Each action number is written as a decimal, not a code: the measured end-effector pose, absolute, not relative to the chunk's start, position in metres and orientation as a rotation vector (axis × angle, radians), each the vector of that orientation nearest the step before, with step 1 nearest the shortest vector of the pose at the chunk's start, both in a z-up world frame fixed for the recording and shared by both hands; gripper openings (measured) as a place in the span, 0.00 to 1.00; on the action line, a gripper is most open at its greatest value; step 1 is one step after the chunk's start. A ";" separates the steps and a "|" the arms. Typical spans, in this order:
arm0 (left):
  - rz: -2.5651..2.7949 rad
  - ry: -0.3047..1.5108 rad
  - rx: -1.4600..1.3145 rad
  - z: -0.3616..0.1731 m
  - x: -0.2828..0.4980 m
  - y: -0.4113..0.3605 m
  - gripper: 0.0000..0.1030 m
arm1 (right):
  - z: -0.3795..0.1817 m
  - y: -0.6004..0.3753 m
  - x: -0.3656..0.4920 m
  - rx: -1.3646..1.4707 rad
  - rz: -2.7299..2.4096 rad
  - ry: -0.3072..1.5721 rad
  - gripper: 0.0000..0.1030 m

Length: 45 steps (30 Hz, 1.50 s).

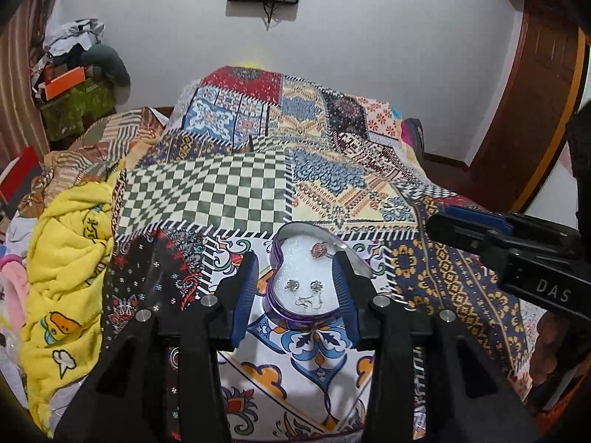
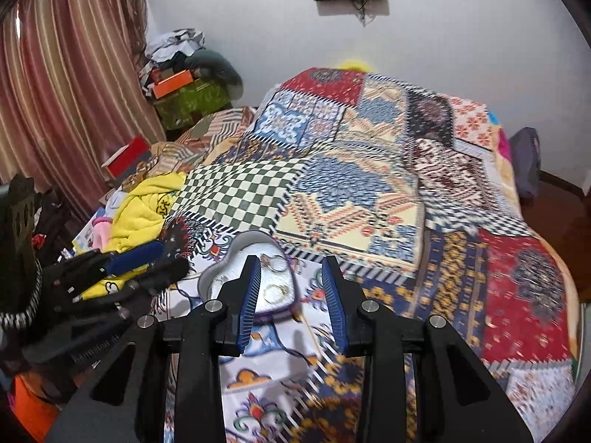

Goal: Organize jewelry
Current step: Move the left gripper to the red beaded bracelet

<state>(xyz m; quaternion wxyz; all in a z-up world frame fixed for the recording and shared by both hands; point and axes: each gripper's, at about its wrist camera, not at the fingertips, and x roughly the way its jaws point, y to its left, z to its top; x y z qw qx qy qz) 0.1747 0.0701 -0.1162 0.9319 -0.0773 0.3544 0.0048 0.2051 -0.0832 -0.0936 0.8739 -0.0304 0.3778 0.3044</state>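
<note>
A purple heart-shaped jewelry tin (image 1: 291,315) with a white foam lining lies open on the patchwork quilt. On the foam lie two sparkly stud earrings (image 1: 303,286), a thin chain (image 1: 308,302) and a reddish ring (image 1: 320,249). My left gripper (image 1: 295,280) is open, its blue-padded fingers straddling the tin, empty. In the right wrist view the tin (image 2: 275,305) shows rings (image 2: 275,291) inside. My right gripper (image 2: 291,288) is open and empty, just right of the tin. It also shows in the left wrist view (image 1: 476,227).
The patchwork quilt (image 1: 236,192) covers the bed. A yellow printed blanket (image 1: 62,258) is bunched at the left. Boxes and clutter (image 1: 70,85) are stacked by the striped curtain (image 2: 55,92). A thin stick (image 2: 310,332) lies on the quilt by the tin.
</note>
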 end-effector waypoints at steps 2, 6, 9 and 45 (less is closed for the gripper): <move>0.005 0.717 -0.145 -0.110 0.168 0.065 0.39 | -0.090 -0.090 0.200 -0.071 0.614 0.780 0.30; -0.024 0.710 -0.112 -0.101 0.157 0.051 0.39 | -0.090 -0.108 0.193 -0.099 0.567 0.781 0.30; -0.042 0.715 -0.094 -0.098 0.152 0.039 0.39 | -0.093 -0.123 0.188 -0.102 0.535 0.795 0.30; -0.258 0.997 0.001 -0.201 0.182 -0.067 0.22 | -0.155 -0.204 0.158 0.000 0.434 0.984 0.30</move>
